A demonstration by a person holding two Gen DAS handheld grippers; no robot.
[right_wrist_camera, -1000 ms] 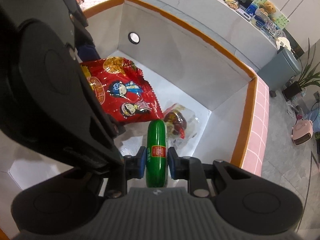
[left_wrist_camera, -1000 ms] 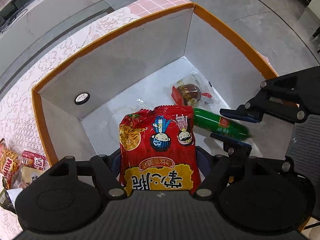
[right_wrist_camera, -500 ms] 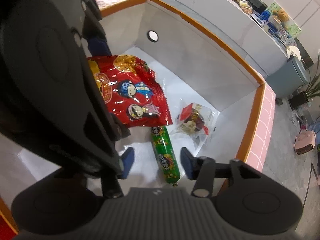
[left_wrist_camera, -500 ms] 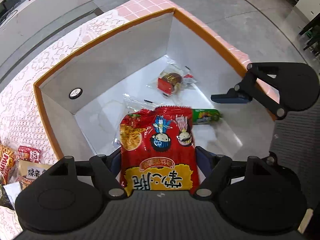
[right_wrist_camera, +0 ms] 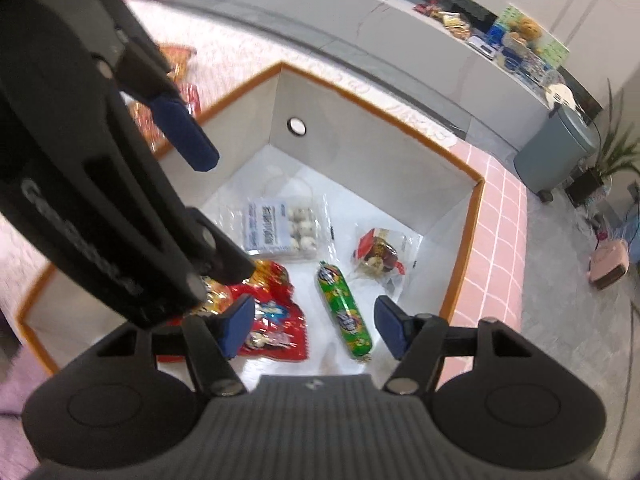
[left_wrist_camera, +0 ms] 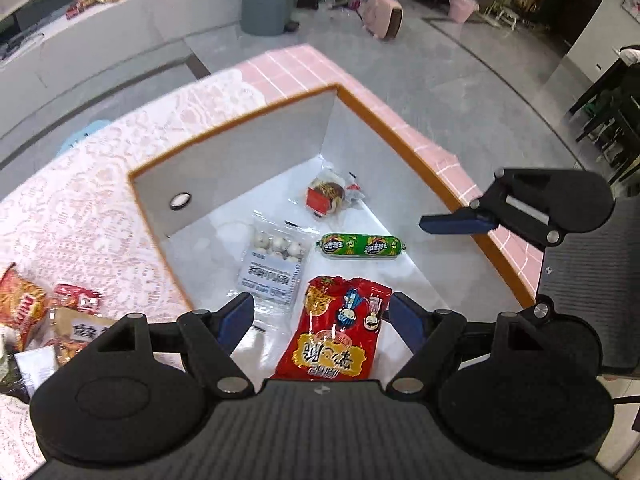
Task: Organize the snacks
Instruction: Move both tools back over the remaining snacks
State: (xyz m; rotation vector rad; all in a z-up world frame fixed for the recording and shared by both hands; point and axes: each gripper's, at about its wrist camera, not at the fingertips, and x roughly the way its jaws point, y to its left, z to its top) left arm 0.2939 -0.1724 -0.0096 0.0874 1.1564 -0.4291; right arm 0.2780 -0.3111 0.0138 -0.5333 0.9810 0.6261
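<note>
1. The drop-off step looks done. The left gripper [left_wrist_camera: 322,316] is open wide and holds nothing. The right gripper [right_wrist_camera: 314,326] is open too, and empty

2. The red noodle bag [left_wrist_camera: 340,332] lies flat on the floor of the box [left_wrist_camera: 240,156], near the box's close wall. The left claw's blue pads stand on each side of it in the picture but do not touch it

3. The green sausage [right_wrist_camera: 346,312] lies on the box floor, just beside the red bag. It is free of the right claw's pads [right_wrist_camera: 390,330]

4. Two more snacks are in the box: a clear pack of white balls [left_wrist_camera: 274,256] near the middle, and a small brown snack in a clear wrap [left_wrist_camera: 330,198] close to the far corner

5. More snacks are waiting in a snack pile [left_wrist_camera: 40,320] on the lace tablecloth [left_wrist_camera: 80,220], outside the box's left wall. I think the next move is to go there and pick one up, closing a claw gently on a bag so it does not get squashed

6. What is different: a second ago the left claw pinched the red bag and the right claw pinched the sausage. The jaws of both have just been opening, and nothing is squeezed between them now. Both claws look higher above the box, and the white-ball pack, hidden by the bag before, now shows
</note>
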